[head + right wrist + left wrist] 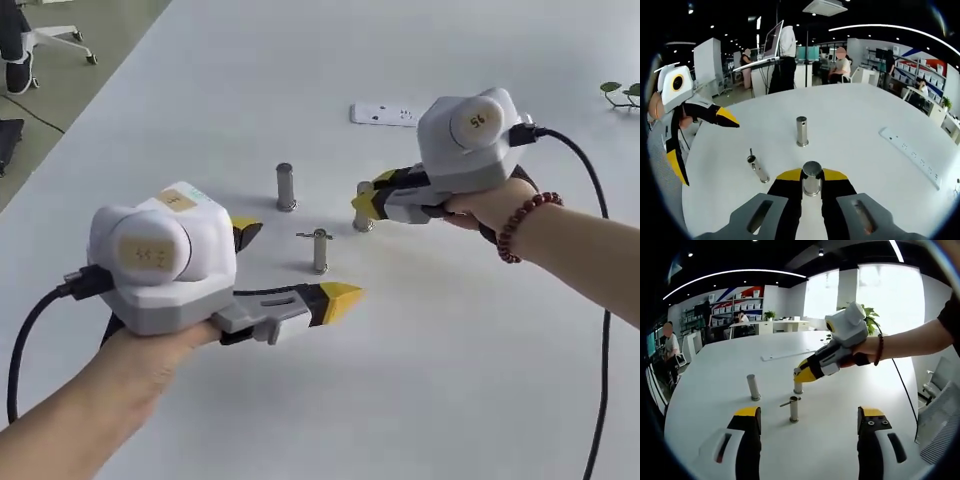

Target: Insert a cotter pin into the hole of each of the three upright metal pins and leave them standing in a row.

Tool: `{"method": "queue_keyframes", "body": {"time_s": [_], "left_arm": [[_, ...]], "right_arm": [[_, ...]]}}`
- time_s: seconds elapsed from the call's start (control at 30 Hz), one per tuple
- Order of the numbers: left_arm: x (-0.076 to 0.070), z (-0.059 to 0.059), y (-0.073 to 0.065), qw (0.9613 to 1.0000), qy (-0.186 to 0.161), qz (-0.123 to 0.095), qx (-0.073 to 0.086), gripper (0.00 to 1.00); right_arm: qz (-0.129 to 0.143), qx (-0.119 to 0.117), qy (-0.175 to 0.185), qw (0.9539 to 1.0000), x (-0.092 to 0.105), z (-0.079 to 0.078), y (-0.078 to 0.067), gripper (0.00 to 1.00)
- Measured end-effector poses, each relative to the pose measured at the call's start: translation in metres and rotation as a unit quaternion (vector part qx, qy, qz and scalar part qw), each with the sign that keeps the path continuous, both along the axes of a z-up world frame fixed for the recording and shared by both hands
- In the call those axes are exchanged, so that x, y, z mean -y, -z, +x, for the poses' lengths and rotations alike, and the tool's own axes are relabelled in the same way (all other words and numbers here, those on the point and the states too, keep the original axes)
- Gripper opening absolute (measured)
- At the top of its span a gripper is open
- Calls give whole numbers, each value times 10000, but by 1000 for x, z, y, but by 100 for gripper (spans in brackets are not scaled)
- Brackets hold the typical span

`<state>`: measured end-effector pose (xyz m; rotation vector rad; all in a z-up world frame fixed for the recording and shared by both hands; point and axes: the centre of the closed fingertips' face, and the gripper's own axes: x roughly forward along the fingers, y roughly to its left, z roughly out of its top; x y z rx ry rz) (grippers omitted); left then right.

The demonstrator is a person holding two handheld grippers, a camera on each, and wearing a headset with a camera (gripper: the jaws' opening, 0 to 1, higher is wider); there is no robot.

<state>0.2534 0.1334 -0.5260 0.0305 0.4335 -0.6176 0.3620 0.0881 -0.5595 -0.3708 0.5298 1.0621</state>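
The right claw [368,204] pinches the end pin [811,184], standing on the tabletop [450,350] near the cottered pin [320,250] and a bare pin [286,187]. The left claw [809,412] hangs spread. A skewed pull could topple the end pin, spoiling the row.

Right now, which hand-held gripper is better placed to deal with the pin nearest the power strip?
Right. The right hand-held gripper has its jaws closed on that pin; the left hand-held gripper hangs open, short of all three.
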Motion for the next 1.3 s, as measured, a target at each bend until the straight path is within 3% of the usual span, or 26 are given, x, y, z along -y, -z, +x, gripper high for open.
{"method": "queue_keyframes", "body": {"time_s": [0.1,0.27,0.5,0.67,1.3], "left_arm": [[1,0,-1,10000,-22,-12,5,78],[4,-1,-2,10000,-39,-30,10,78],[9,-3,-1,10000,-2,-26,0,77],[11,-6,-3,10000,31,-10,13,77],[13,-14,-7,10000,74,22,53,77]], "right_arm": [[-12,-29,111,9999,12,0,1,8],[35,-55,229,9997,23,-18,-2,8],[33,-89,340,9994,34,-29,-2,8],[40,-81,379,9992,35,-48,-6,8],[53,-170,348,9992,33,-85,3,8]]}}
